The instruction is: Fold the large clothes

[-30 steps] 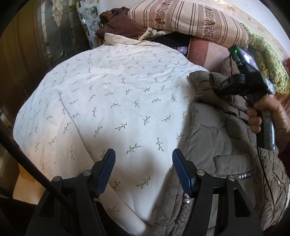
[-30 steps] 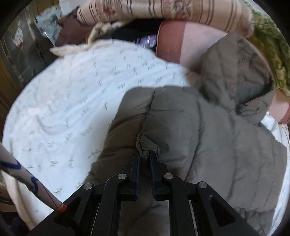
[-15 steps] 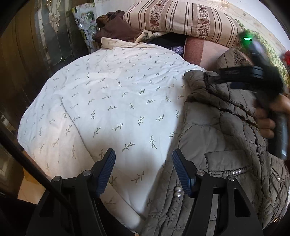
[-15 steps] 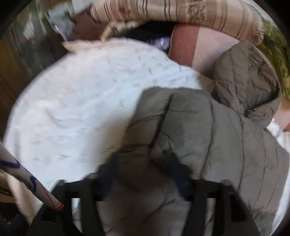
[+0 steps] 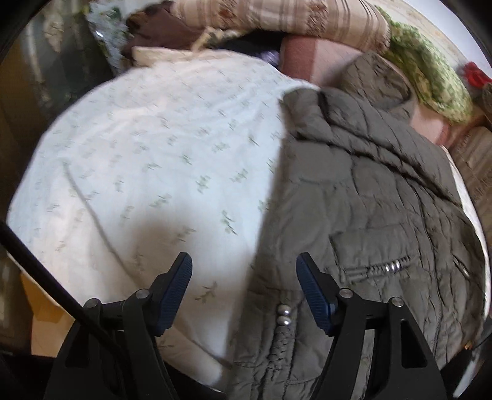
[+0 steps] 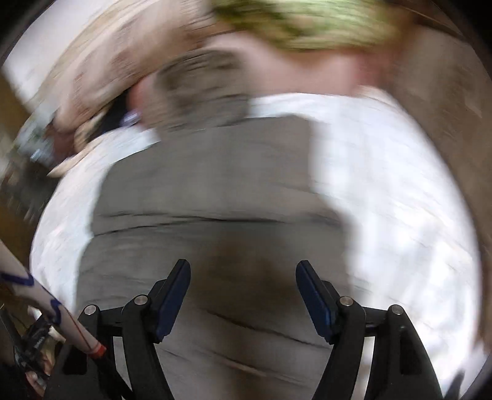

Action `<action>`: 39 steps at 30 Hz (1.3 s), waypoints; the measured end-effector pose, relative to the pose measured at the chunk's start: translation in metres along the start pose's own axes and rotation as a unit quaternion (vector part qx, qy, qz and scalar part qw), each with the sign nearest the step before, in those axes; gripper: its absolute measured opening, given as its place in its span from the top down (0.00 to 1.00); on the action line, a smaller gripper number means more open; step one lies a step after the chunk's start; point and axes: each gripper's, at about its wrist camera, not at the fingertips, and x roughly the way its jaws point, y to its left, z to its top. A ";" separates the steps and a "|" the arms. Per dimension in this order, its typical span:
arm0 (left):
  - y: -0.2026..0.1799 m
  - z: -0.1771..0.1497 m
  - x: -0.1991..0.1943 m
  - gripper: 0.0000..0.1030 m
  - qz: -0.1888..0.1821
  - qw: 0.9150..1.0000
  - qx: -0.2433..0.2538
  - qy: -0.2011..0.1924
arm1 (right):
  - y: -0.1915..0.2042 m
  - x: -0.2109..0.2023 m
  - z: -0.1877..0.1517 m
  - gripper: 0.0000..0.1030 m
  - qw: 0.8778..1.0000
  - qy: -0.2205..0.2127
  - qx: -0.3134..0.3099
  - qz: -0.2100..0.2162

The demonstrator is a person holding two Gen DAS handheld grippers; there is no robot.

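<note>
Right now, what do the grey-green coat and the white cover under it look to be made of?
Coat: seemingly thin synthetic shell, matte, padded; stitched quilting puffs and crinkles, with shiny metal-looking beads near the hem. Cover: soft woven cloth, probably cotton, matte, printed with small green sprigs; it creases gently. Both guesses rest on look alone.

1. a white bed cover with little green leaves lies spread over the bed.
2. a striped pillow sits at the far end.
3. a brown cloth is bunched beside it.
4. a green patterned blanket lies on the right.
5. something red shows past it.
</note>
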 end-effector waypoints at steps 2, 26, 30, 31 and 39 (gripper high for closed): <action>-0.003 -0.002 0.008 0.33 -0.014 1.000 0.007 0.012 | -0.051 -0.016 -0.017 0.22 0.999 -0.002 0.035 -0.041; -0.004 -0.042 0.032 0.43 -0.184 0.979 -0.016 0.092 | -0.077 0.033 -0.136 0.32 0.983 0.051 0.111 0.137; -0.008 -0.041 0.022 0.67 -0.147 0.985 0.001 0.089 | -0.072 0.029 -0.144 0.59 0.987 0.047 0.109 0.109; -0.007 -0.041 0.018 0.68 -0.142 0.986 0.004 0.085 | -0.071 0.027 -0.146 0.63 0.987 0.046 0.111 0.109; -0.011 -0.037 -0.015 0.62 -0.089 0.995 0.016 0.053 | -0.063 0.014 -0.160 0.48 0.993 0.035 0.097 0.054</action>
